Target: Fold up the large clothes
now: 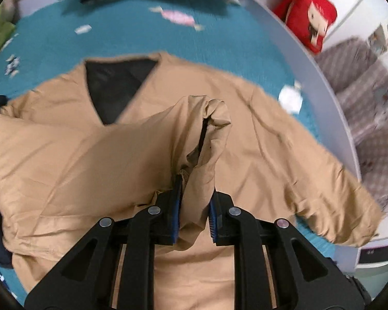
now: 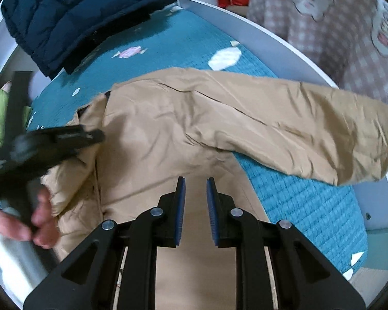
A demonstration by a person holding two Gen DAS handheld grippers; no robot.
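Quilted teal bedspread point(image 2: 310, 206) w/ candy prints covered the bed. Smooth tan jacket point(image 1: 64, 168), dark-lined V-neck, lay flat on it, one sleeve stretched out. Puffy navy coat point(image 2: 72, 18) sat at far end. Left gripper point(image 1: 195, 206) pinched a bunched jacket cuff; right gripper point(image 2: 196, 206) narrow, nothing between pads.
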